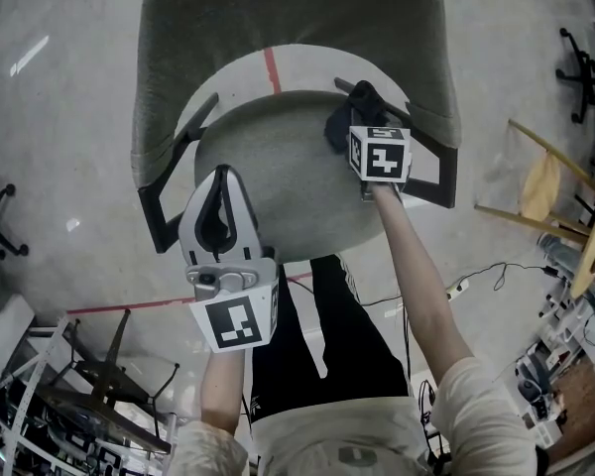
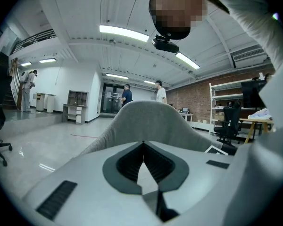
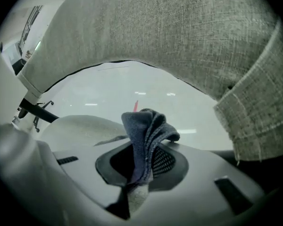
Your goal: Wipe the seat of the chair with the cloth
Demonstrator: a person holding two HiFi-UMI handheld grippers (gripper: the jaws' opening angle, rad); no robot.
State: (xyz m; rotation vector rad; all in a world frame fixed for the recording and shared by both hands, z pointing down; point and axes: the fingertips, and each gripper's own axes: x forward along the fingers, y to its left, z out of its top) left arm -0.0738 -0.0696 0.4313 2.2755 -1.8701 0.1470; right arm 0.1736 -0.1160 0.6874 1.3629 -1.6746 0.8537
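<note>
The chair has a round grey seat (image 1: 278,177) and a curved grey fabric backrest (image 1: 278,8). My right gripper (image 1: 362,117) is at the seat's far right edge, below the backrest (image 3: 179,41), and is shut on a dark blue cloth (image 3: 146,135). The cloth (image 1: 339,127) bunches up out of the jaws and rests on the seat. My left gripper (image 1: 223,172) hovers over the seat's near left part, its jaws closed tip to tip with nothing between them. In the left gripper view its tips (image 2: 142,142) point at the backrest (image 2: 151,121).
Black armrest brackets (image 1: 174,181) flank the seat. A red tape line (image 1: 272,70) crosses the polished floor. A wooden frame (image 1: 545,181) and an office chair base (image 1: 580,67) stand at right. Folded stands (image 1: 99,385) lie at lower left. A power strip (image 1: 456,288) trails cable.
</note>
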